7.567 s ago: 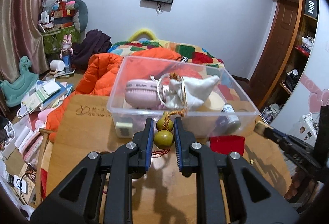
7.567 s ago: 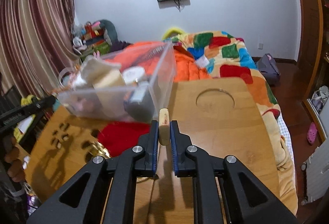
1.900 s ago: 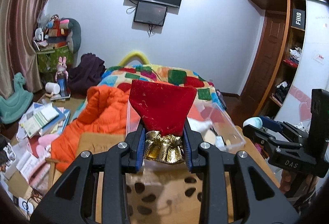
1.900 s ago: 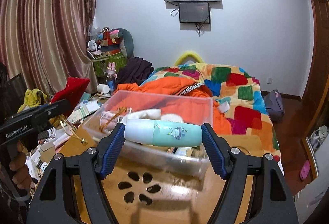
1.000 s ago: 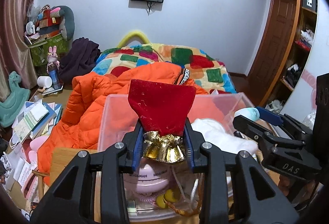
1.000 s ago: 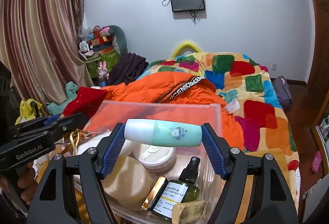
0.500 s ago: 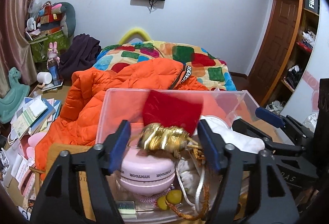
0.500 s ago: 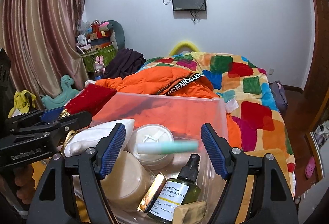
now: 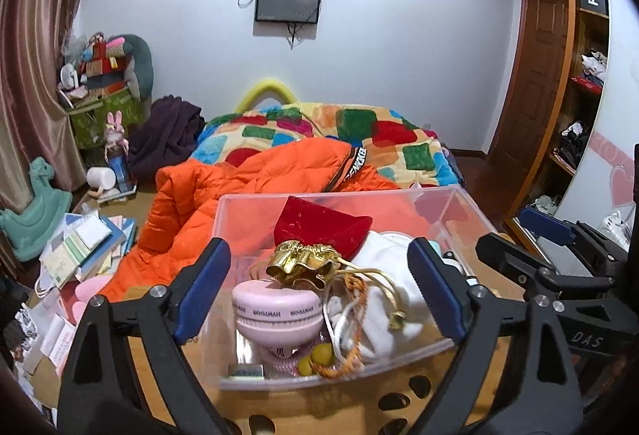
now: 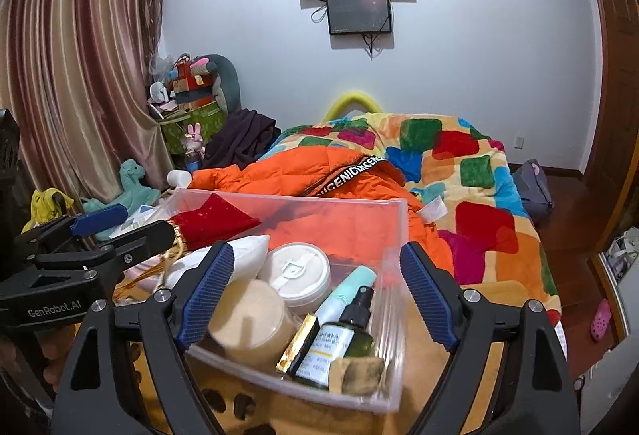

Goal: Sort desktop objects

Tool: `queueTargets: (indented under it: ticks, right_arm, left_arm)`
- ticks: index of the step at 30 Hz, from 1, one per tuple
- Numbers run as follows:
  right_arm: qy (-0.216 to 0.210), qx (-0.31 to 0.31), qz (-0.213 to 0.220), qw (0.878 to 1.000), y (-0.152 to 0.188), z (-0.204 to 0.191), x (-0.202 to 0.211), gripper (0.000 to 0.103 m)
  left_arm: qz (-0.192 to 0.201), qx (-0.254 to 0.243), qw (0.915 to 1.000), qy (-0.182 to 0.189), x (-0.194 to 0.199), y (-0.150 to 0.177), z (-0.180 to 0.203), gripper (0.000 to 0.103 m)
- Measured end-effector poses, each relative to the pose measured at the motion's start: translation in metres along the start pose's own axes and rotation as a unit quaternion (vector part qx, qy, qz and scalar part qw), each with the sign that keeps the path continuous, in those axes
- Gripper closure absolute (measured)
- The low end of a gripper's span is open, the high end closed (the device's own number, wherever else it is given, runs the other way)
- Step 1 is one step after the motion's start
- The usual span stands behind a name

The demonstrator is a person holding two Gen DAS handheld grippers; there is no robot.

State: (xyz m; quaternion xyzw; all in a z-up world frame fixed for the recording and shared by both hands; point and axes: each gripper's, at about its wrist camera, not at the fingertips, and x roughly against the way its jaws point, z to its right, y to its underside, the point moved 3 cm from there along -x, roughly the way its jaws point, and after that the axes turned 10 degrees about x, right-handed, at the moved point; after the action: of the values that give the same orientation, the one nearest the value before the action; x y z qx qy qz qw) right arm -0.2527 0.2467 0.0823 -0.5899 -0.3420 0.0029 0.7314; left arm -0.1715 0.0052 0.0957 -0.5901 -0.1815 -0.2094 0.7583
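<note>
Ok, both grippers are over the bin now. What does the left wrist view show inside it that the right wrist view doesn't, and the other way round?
Only the left wrist view shows the pink round case and the yellow-green beads at the near wall.

Only the right wrist view shows the dark green spray bottle, the mint tube, the white-lidded jar and the tan jar.

Both show the clear bin, the red pouch with its gold trim, and the white cloth bag. Both grippers, left and right, are open above it.
</note>
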Motion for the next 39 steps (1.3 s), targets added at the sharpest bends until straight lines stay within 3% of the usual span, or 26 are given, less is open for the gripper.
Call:
queueTargets:
  ticks: [3,8,25,39]
  right_arm:
    - [0.008,0.007,0.003,1.000,0.002,-0.003,0.014,0.018]
    - [0.023,0.005,0.020,1.000,0.008,-0.008,0.039,0.001]
    - [0.044,0.013,0.032,0.998,0.050,-0.013,0.100,0.001]
    - [0.043,0.040,0.049,0.997,0.063,-0.030,0.131,0.001]
  left_arm:
    - [0.006,0.000,0.9999,-0.009,0.012,0.001,0.001,0.008]
    - [0.014,0.004,0.9998,-0.016,0.031,0.010,-0.002,0.004]
    - [0.046,-0.009,0.9988,-0.014,0.102,0.054,0.018,0.002]
    - [0.039,0.016,0.9990,-0.017,0.120,0.071,0.024,0.002]
